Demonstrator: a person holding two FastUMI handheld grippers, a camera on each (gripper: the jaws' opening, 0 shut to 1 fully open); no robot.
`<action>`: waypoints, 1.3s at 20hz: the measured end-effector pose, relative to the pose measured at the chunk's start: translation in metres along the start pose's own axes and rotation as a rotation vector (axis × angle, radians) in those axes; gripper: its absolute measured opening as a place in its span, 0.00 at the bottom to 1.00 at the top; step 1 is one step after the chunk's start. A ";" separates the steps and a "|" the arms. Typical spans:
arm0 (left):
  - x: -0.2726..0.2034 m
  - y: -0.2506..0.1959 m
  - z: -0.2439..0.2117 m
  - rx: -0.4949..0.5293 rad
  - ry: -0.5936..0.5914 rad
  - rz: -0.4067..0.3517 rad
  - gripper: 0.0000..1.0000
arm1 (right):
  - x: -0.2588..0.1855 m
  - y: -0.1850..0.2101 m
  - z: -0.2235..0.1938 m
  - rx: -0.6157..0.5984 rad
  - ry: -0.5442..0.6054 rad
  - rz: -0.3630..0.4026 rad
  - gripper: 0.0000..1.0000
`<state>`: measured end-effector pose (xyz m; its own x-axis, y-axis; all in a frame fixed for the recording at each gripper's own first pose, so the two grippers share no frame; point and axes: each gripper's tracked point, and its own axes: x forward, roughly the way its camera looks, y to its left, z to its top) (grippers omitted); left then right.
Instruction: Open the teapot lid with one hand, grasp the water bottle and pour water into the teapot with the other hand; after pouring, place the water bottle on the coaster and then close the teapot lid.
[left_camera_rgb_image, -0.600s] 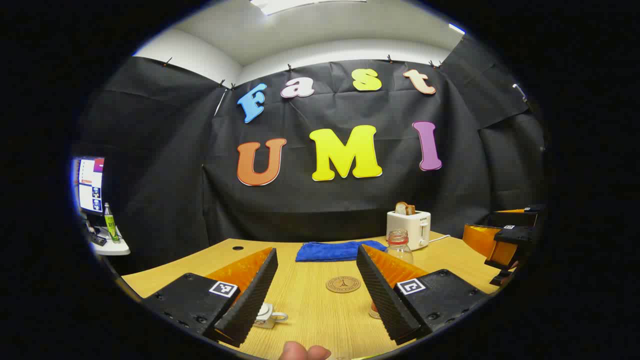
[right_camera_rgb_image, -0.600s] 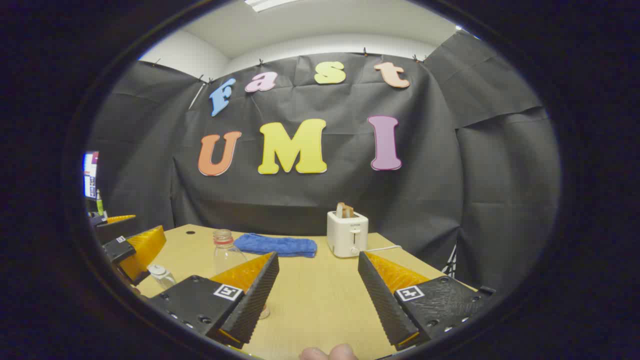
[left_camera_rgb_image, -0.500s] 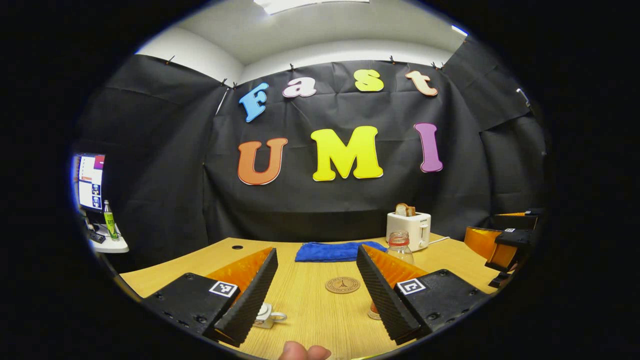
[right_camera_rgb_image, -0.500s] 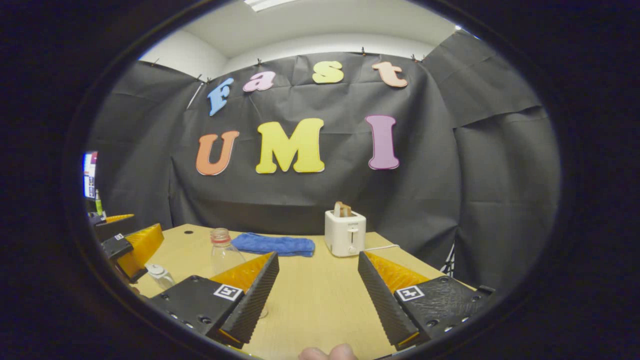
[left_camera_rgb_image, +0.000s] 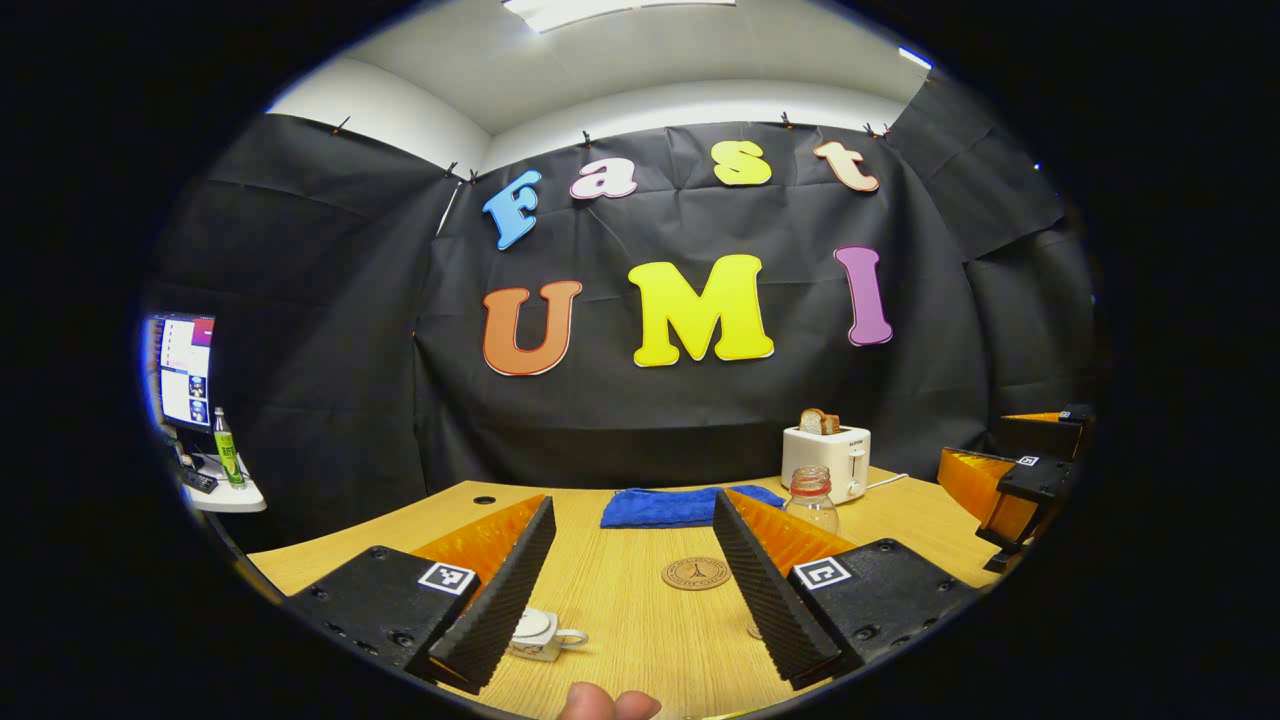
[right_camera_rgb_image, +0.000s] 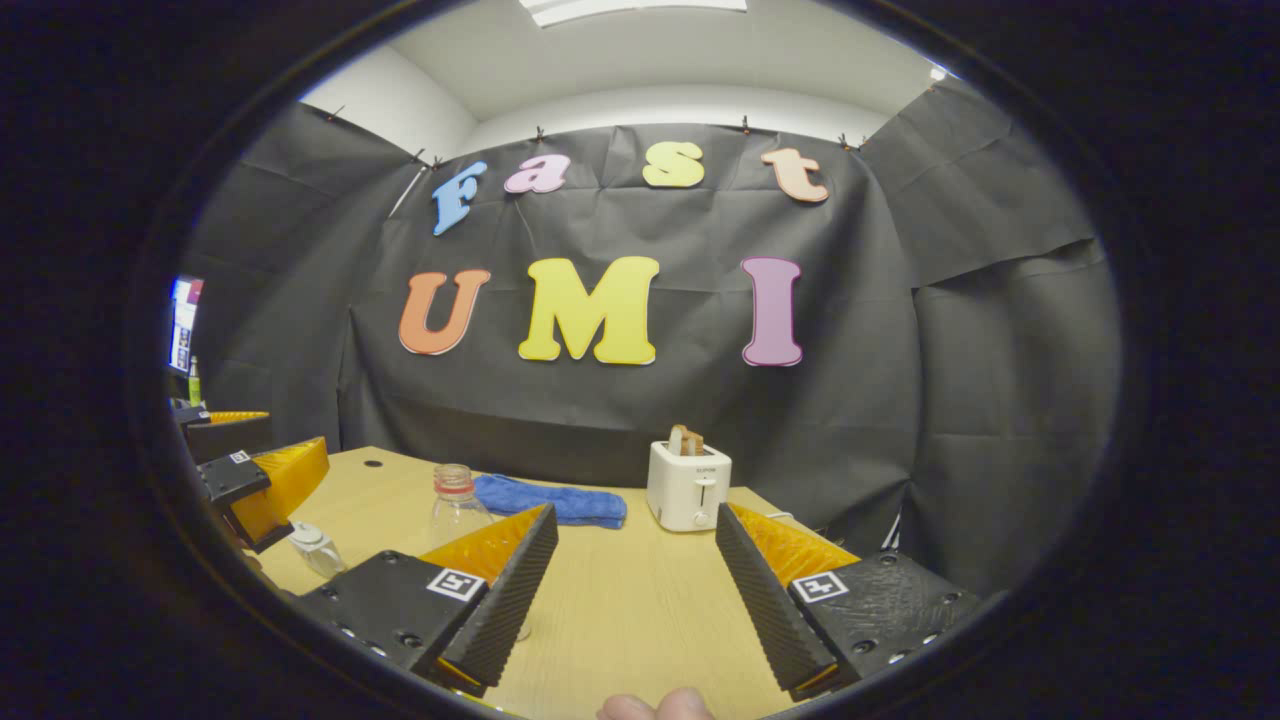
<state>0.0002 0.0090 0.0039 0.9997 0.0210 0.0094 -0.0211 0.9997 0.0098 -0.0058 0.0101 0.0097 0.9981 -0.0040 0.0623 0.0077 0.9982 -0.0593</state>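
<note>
A small white teapot (left_camera_rgb_image: 541, 634) with its lid on stands on the wooden table, half hidden behind my left gripper's near finger. My left gripper (left_camera_rgb_image: 633, 503) is open above the table, with nothing between its fingers. A round brown coaster (left_camera_rgb_image: 696, 573) lies ahead between them. The clear uncapped water bottle (left_camera_rgb_image: 812, 501) stands upright past the other finger. In the right gripper view, the bottle (right_camera_rgb_image: 455, 498) rises behind one finger of my open, empty right gripper (right_camera_rgb_image: 635, 511). The teapot (right_camera_rgb_image: 315, 546) sits farther left, below the left gripper (right_camera_rgb_image: 252, 482).
A blue cloth (left_camera_rgb_image: 680, 505) lies at the back of the table. A white toaster (left_camera_rgb_image: 826, 457) holding bread stands at the back right, its cord trailing right. A side shelf with a monitor (left_camera_rgb_image: 186, 369) and a green bottle (left_camera_rgb_image: 227, 459) is far left. A fingertip (left_camera_rgb_image: 600, 703) shows at the bottom edge.
Both views have shifted slightly, so the wall and the table objects sit a little lower in frame. Both grippers stay open and nothing on the table has moved.
</note>
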 end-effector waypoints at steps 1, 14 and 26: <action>-0.001 0.000 0.000 0.000 0.002 0.000 0.99 | 0.000 0.001 -0.001 0.002 0.004 0.002 0.97; -0.009 0.028 -0.040 -0.029 0.091 0.036 0.99 | 0.002 0.019 -0.025 -0.012 0.031 0.065 0.97; -0.001 0.081 -0.113 -0.004 0.279 0.085 0.98 | 0.014 0.032 -0.061 -0.037 0.098 0.102 0.98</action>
<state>-0.0019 0.0907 -0.1089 0.9582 0.1059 -0.2658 -0.1053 0.9943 0.0165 0.0119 0.0382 -0.0520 0.9950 0.0902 -0.0438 -0.0941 0.9908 -0.0976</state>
